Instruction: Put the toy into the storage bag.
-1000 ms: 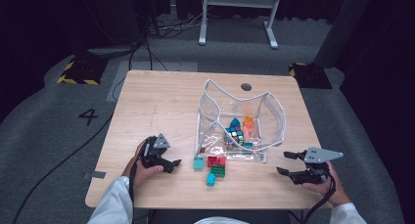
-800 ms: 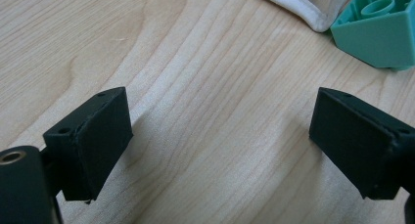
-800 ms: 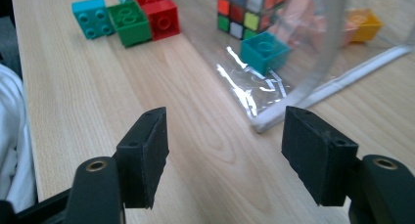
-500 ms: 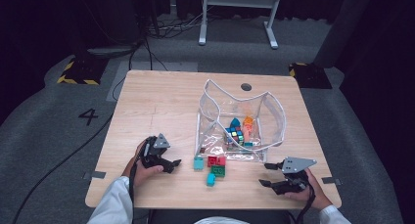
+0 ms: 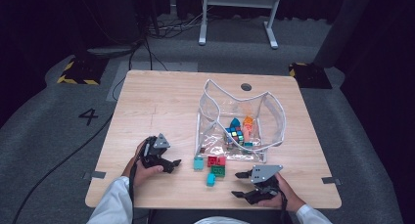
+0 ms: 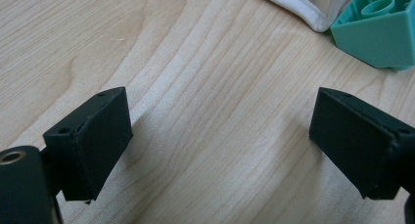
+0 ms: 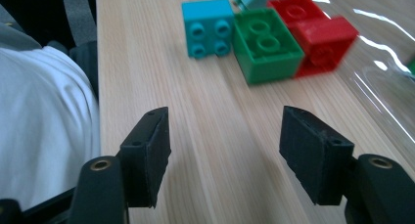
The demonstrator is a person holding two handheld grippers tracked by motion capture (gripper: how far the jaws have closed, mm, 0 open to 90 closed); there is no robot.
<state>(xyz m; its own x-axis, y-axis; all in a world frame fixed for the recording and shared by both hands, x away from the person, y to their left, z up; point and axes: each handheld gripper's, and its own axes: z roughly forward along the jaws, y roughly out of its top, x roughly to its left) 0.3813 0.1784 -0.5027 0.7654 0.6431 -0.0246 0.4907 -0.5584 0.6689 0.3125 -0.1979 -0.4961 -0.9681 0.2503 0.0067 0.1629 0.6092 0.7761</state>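
Observation:
A clear plastic pouch [image 5: 266, 111] stands open on the wooden table [image 5: 161, 101] with several small toys inside. In front of it lie a teal brick [image 5: 198, 162], a red brick [image 5: 216, 160], a green brick [image 5: 219, 170] and a light blue brick [image 5: 211, 179]. My left gripper [image 5: 173, 164] rests just left of the teal brick [image 6: 381, 33], open, with bare wood between its jaws [image 6: 220, 136]. My right gripper [image 5: 236, 185] is open near the front edge and points left at the light blue brick [image 7: 208, 26], green brick [image 7: 266, 43] and red brick [image 7: 315, 33].
The pouch's white-trimmed corner [image 6: 303, 9] lies close to the left gripper. Its clear plastic [image 7: 381, 87] spreads on the table to the right of the right gripper. A white sleeve [image 7: 44, 121] sits by the table's front edge. A round hole [image 5: 246, 87] is at the back.
The right gripper has moved left along the front edge, from the table's right side to just right of the loose bricks. The left gripper has stayed put.

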